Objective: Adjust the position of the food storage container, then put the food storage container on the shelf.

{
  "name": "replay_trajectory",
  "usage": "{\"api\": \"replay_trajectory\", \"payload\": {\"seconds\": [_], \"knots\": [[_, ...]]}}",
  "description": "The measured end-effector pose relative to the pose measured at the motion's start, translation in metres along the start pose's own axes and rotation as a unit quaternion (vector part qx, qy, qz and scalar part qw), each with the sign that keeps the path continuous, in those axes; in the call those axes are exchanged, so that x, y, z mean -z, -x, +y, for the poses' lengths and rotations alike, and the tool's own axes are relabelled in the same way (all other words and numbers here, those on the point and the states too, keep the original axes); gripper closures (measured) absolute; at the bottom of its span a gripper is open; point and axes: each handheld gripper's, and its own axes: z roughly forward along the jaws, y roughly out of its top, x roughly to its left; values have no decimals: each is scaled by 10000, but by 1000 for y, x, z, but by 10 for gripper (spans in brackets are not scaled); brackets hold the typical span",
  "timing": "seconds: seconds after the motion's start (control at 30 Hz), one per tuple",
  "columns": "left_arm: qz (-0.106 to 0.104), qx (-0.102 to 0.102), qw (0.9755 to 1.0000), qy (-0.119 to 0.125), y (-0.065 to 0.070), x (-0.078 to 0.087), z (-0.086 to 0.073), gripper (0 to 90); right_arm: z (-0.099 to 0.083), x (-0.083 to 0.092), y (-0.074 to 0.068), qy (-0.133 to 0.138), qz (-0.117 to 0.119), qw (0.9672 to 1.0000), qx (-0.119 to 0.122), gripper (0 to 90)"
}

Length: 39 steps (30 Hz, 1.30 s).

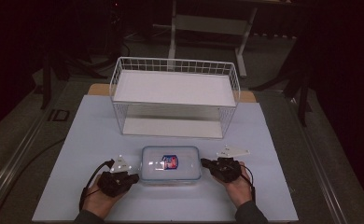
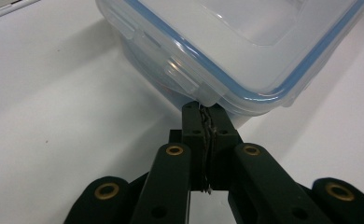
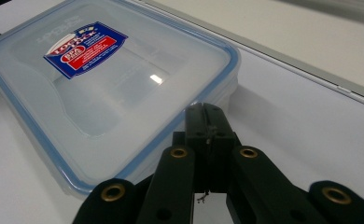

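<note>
- Lidded container (image 1: 171,164) sits near-centre on the desk (image 1: 91,135).
- Left gripper (image 2: 207,114) touches its left end, fingers pressed together, empty.
- Right gripper (image 3: 207,116) at its right end, likewise closed, empty.

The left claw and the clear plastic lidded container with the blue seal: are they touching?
Touching. In the left gripper view the shut tips of the left claw meet the clear plastic lidded container just under its side latch, with no gap visible.

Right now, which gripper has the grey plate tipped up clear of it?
The right gripper, at the box's right end: its grey plate sits farther back. The left gripper's plate lies right over it.
</note>
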Motion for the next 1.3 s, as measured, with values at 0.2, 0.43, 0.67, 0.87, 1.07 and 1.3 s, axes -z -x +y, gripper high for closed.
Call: {"api": "replay_trajectory", "payload": {"seconds": [0.2, 0.43, 0.67, 0.87, 1.07, 1.3], "knots": [[13, 28, 10000, -10, -3, 0, 0, 830, 0, 5, -2, 31, -20, 10000, 86, 823], [-21, 98, 9999, -22, -7, 1, 0, 794, 4, 16, -6, 165, 44, 9997, 147, 648], [49, 396, 9990, 175, -20, 11, -2, 754, 7, 18, -10, 185, 116, 9998, -2, 526], [177, 550, 9951, 797, -28, 23, -1, 649, 8, 16, -8, 173, 269, 9993, -212, 458], [-164, 855, 9890, 1193, -29, 26, 8, 447, 9, 11, -6, 45, 442, 9981, -435, 364], [-372, 958, 9892, 1046, -25, 12, 22, 367, 8, 2, -5, -100, 676, 9953, -679, 307]]}}
